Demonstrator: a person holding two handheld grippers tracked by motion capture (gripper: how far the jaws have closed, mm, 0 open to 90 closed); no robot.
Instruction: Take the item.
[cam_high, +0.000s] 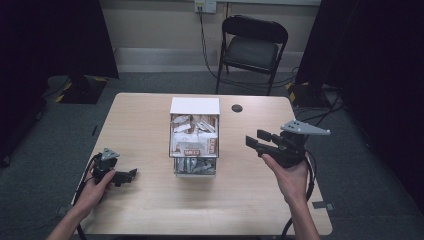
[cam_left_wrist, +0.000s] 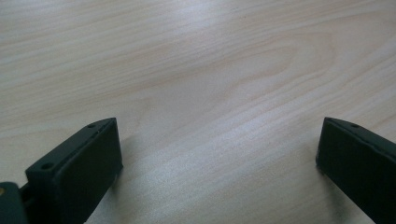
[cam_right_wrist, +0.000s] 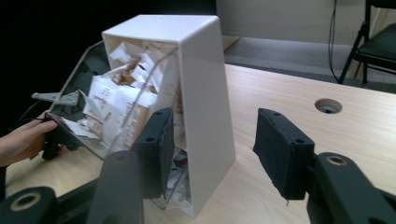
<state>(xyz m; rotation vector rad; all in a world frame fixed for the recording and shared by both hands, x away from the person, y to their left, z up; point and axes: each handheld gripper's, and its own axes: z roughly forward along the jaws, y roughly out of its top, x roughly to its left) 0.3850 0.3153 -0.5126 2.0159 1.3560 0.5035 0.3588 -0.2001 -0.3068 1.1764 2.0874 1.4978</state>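
Recording lab or studio room, pale wood worktop (cam_high: 150, 115) on grey carpet, black curtains (cam_high: 55, 40) left of the worktop, folding chair (cam_high: 252, 47) behind it, wall socket (cam_high: 205, 6) with cables above the chair

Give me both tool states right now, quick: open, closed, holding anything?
Left tool: open, jaws wide apart with bare table between them, holding nothing.
Right tool: open, raised beside the white packet dispenser, holding nothing.

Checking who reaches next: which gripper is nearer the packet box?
Right. The right gripper hovers just beside the box; the left gripper rests on the table, farther off.
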